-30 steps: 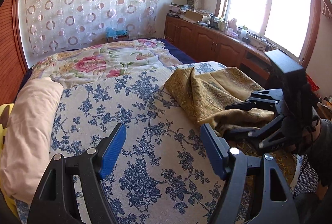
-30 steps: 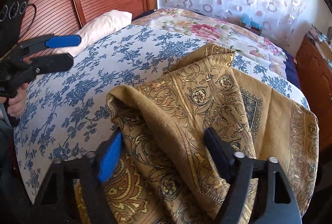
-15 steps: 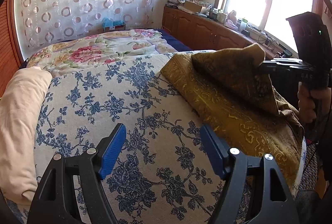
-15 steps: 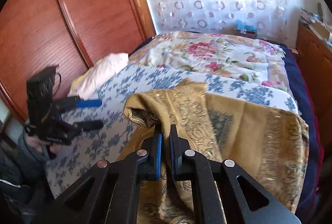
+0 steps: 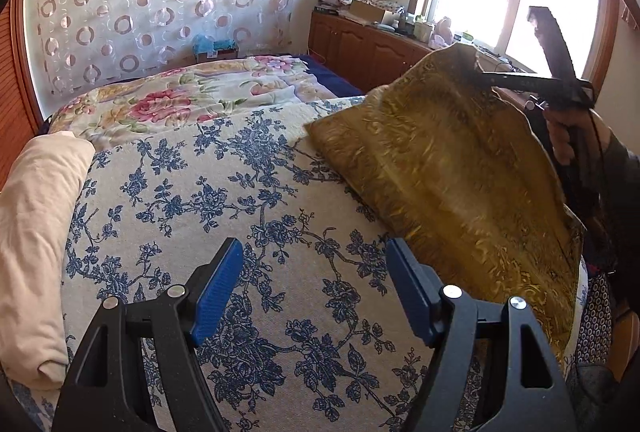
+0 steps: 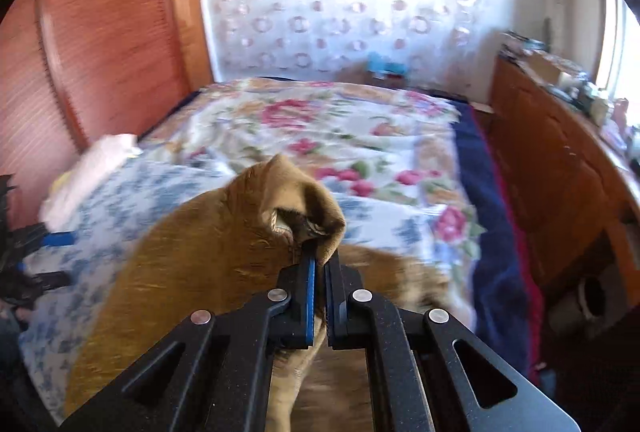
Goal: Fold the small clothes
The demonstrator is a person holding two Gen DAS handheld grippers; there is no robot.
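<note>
A gold patterned cloth (image 5: 440, 167) lies on the right side of the bed, one corner lifted high. My right gripper (image 6: 320, 264) is shut on that corner of the cloth (image 6: 224, 232) and holds it up above the bed; it shows in the left wrist view (image 5: 480, 73) at the upper right. My left gripper (image 5: 316, 292) is open and empty, low over the blue-flowered bedspread (image 5: 224, 191), to the left of the cloth's near edge.
A cream pillow (image 5: 36, 232) lies at the bed's left edge. A pink-flowered quilt (image 5: 192, 95) covers the far half. Wooden cabinets (image 5: 360, 47) with clutter stand under the window on the right. A wooden headboard (image 6: 100, 31) rises at the left.
My right gripper closed on the cloth's corner and raised it well above the bed, pulling the cloth taut. My left gripper stayed open and shifted slightly.
</note>
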